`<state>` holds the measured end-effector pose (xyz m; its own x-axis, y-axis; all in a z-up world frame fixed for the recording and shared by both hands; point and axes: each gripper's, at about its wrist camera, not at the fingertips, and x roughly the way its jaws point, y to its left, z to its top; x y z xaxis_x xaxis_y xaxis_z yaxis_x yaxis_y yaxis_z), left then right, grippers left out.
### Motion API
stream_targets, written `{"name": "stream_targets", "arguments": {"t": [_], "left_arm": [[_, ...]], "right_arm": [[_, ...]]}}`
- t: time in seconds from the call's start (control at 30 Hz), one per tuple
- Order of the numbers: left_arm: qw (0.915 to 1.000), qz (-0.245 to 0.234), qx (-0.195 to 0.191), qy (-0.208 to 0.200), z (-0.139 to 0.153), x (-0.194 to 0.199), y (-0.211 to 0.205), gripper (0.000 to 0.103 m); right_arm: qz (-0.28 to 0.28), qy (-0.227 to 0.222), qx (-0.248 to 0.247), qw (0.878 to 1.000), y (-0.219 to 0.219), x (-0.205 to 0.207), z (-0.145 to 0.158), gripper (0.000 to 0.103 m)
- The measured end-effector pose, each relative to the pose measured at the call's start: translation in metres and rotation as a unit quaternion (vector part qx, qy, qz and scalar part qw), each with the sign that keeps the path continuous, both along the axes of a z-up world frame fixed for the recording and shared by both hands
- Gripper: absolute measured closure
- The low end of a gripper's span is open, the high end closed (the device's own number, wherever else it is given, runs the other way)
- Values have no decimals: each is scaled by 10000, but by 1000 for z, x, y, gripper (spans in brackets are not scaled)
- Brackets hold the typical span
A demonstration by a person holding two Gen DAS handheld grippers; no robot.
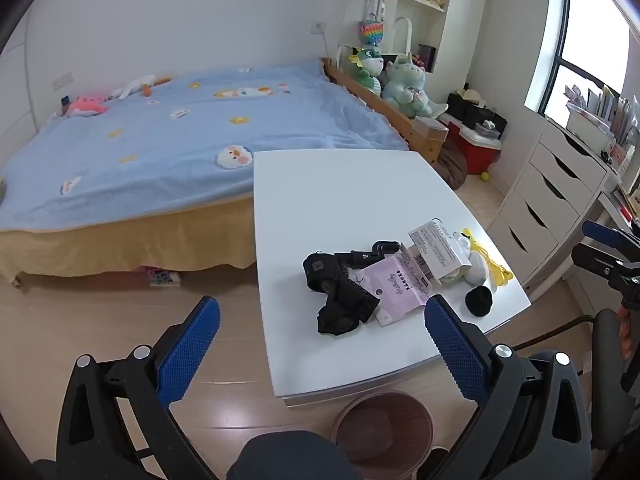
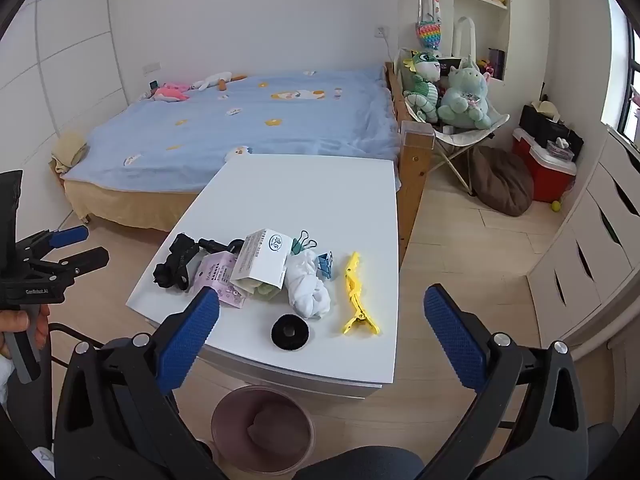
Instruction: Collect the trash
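Both grippers hover above the near edge of the white tabletop [image 2: 304,192], nothing held. Left gripper [image 1: 322,344] has jaws spread wide, released; right gripper [image 2: 322,338] the same, jaws wide apart and empty. Clutter sits in a loose cluster on the near half of the tabletop. White cardboard box [image 2: 262,262] lies on its side, long axis running from the near-left toward the far-right corner in the right wrist view, its open end toward the near side, resting partly on a pink packet [image 2: 220,280]. The pink packet lies flat, just left of the box, one end sticking out toward the near edge. Black strap bundle [image 2: 176,264] sits at the left end of the cluster, touching the packet. Crumpled white cloth [image 2: 310,286] is just right of the box, touching it. Blue binder clip [image 2: 325,265] sits against the far side of the cloth; a green binder clip [image 2: 301,242] is behind the box. Yellow hair clip [image 2: 356,296] lies apart on the right, long axis running near-to-far, wider handle end toward the near edge. Black round scrunchie [image 2: 290,332] lies flat, closest to the near edge, apart from the rest. Brown bin [image 2: 262,436] stands on the wooden floor just below the near edge of the tabletop, between the two grippers. Bed with blue blanket [image 2: 256,120] is behind.
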<state>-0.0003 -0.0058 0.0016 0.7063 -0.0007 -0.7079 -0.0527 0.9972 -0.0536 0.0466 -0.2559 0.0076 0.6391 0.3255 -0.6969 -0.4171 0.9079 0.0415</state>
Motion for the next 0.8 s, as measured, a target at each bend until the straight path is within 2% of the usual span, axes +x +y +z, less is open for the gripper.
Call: {"name": "stream_targets", "arguments": {"t": [0.1, 0.2, 0.33, 0.43, 0.7, 0.8], "left_arm": [[9995, -40, 144, -278, 4, -10, -13, 5], [9996, -128, -226, -67, 0, 2, 2, 5], [9996, -91, -252, -15, 0, 2, 4, 5], [9989, -39, -464, 97, 0, 4, 8, 5], [9988, -156, -472, 53, -1, 7, 6, 5], [9993, -130, -347, -21, -1, 7, 3, 5]], "right_arm": [[9, 28, -29, 10000, 0, 2, -1, 3], [16, 33, -75, 10000, 0, 3, -1, 3], [-19, -28, -117, 9999, 2, 2, -8, 3], [-65, 36, -163, 9998, 2, 7, -8, 3], [-85, 58, -151, 9998, -2, 9, -8, 3], [-86, 51, -229, 9997, -1, 10, -9, 3]]}}
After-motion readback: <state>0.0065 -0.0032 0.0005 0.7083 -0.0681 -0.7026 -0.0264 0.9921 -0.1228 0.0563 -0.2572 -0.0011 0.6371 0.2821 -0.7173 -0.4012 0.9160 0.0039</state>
